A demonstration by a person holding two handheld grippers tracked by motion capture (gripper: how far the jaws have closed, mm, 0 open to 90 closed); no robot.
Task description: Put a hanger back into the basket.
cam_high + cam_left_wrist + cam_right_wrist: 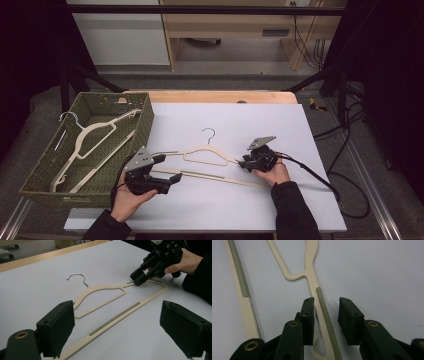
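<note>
A cream plastic hanger (207, 148) with a metal hook lies flat on the pale mat, mid-table. My right gripper (243, 162) is at the hanger's right shoulder; in the right gripper view its jaws (327, 302) straddle the arm (312, 277) with the grey ribbed strip. The left pad sits against the arm, and a gap shows on the right side. My left gripper (169, 169) is at the hanger's left end, low over the mat. In the left gripper view its jaws (117, 307) stand wide apart with the hanger (105, 286) lying ahead and the right gripper (137, 277) beyond.
A green woven basket (145, 125) stands at the table's left with another cream hanger (90, 135) inside. The mat (225, 115) covers most of a wooden table (215, 96). A black cable (310, 172) trails right from the right gripper.
</note>
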